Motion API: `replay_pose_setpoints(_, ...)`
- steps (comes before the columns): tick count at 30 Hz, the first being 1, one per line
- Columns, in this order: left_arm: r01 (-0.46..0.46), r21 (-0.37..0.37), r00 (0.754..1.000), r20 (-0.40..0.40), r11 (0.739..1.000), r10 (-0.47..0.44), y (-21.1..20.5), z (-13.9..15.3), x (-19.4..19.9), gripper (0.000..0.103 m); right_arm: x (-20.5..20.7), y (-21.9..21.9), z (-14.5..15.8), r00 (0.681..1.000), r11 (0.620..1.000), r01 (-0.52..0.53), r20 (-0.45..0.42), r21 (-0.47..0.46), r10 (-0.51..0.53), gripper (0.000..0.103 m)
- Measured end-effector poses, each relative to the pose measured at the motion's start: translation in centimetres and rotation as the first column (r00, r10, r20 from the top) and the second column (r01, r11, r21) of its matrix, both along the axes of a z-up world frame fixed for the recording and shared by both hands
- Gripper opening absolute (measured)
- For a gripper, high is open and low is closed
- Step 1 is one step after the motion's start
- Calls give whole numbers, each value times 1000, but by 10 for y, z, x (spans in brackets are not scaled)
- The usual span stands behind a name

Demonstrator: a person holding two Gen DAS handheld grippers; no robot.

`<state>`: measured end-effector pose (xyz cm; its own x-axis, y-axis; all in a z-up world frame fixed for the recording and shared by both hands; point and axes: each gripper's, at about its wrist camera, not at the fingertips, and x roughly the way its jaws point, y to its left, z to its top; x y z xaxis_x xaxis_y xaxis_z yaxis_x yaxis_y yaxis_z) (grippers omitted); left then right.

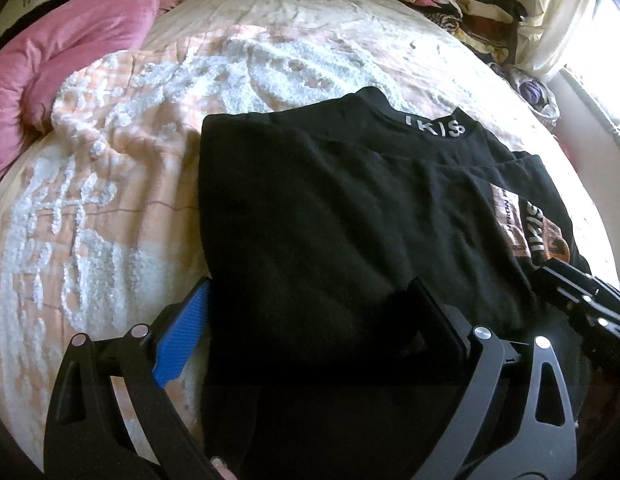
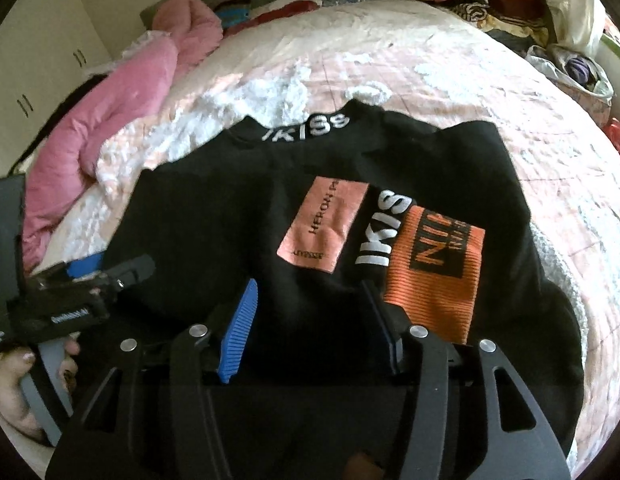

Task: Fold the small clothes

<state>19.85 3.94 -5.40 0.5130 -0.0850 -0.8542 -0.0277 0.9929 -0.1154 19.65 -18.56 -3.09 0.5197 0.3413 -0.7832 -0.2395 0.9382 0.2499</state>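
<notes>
A small black top (image 1: 350, 208) lies on the bed with its left side folded over; white "IKISS" lettering shows on its collar (image 1: 434, 123). In the right wrist view the top (image 2: 214, 216) shows a pink patch (image 2: 324, 226) and an orange patch (image 2: 436, 268). My left gripper (image 1: 310, 320) is open, its jaws wide apart over the top's near hem, blue pad (image 1: 182, 336) at the left edge. My right gripper (image 2: 310, 320) is open over the near hem, below the patches. Neither holds cloth.
The bed has a peach and white tufted cover (image 1: 122, 152). A pink quilt (image 1: 70, 52) lies at the left. Piles of clothes (image 1: 462, 4) sit at the far right by a window. A white wardrobe (image 2: 34, 52) stands at the left.
</notes>
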Motion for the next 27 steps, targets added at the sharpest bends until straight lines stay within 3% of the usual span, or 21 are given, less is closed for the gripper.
replay_pose_setpoints(2, 0, 0, 1000, 2, 1000, 0, 0, 1, 0, 89, -1, -3, 6, 1000, 1000, 5, 13, 1, -5, 63)
replay_pose_setpoints(5, -1, -6, 1000, 3, 1000, 1, 0, 3, -1, 89, -4, -7, 12, 999, 1000, 13, 29, -1, -13, 66)
replay_pose_setpoints(10, 4, -6, 1000, 13, 1000, -4, -2, 9, -4, 89, -10, -12, 24, 997, 1000, 20, 68, 0, -20, 87)
replay_pose_setpoints(13, 4, -7, 1000, 22, 1000, -4, -3, 14, -7, 89, -13, -13, 29, 996, 1000, 28, 88, 5, -28, 93)
replay_pose_setpoints(27, -11, -9, 997, 80, 1000, 12, -6, 45, -18, 94, -28, -21, 51, 989, 998, 54, 137, 30, -58, 99)
